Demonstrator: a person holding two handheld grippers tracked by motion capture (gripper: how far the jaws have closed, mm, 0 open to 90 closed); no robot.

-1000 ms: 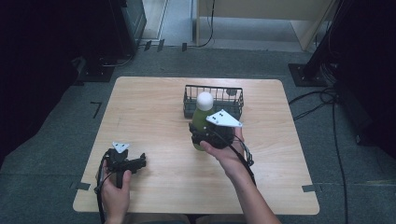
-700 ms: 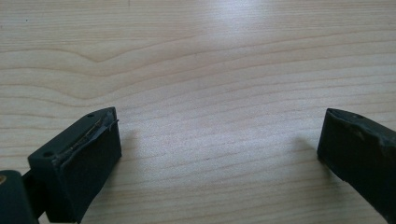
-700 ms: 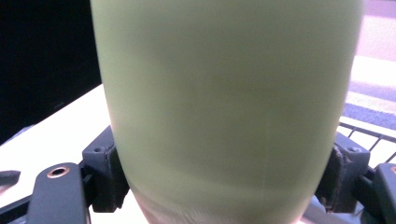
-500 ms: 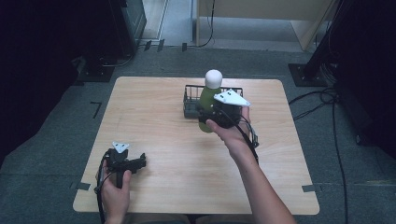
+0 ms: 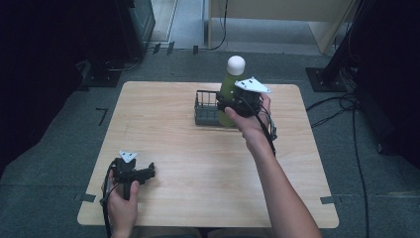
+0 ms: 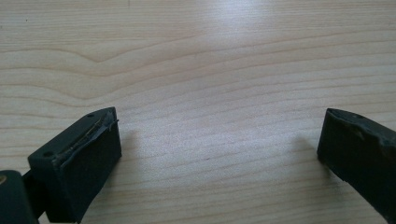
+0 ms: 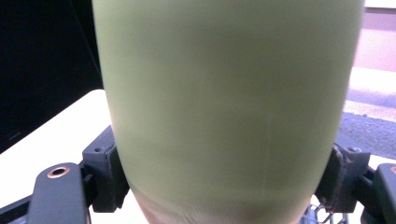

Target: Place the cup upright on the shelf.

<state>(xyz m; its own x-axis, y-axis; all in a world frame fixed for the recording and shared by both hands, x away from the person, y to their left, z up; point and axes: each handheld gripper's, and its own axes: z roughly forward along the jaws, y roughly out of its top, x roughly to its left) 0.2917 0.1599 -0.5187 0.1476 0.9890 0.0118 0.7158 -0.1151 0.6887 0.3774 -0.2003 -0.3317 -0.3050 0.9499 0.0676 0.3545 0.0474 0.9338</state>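
Observation:
A green bottle (image 5: 228,89) with a white cap (image 5: 236,64) is held upright in the air over the dark wire basket (image 5: 205,113) at the far middle of the table. My right gripper (image 5: 229,105) is shut on the bottle's lower body. In the right gripper view the green bottle (image 7: 229,107) stands between both pads (image 7: 111,175), which press on its sides. My left gripper (image 5: 147,173) lies low near the table's front left edge. Its jaws stand wide open over bare wood, with one pad (image 6: 88,158) at each side of the left gripper view.
The wooden table (image 5: 208,183) has free room across its middle and right. Dark equipment and cables lie on the floor beyond the far edge and at the right. Tape marks sit near the table's front corners.
My right gripper has carried the green bottle up and away from me, from the near side of the basket to above it. The left gripper has stayed put.

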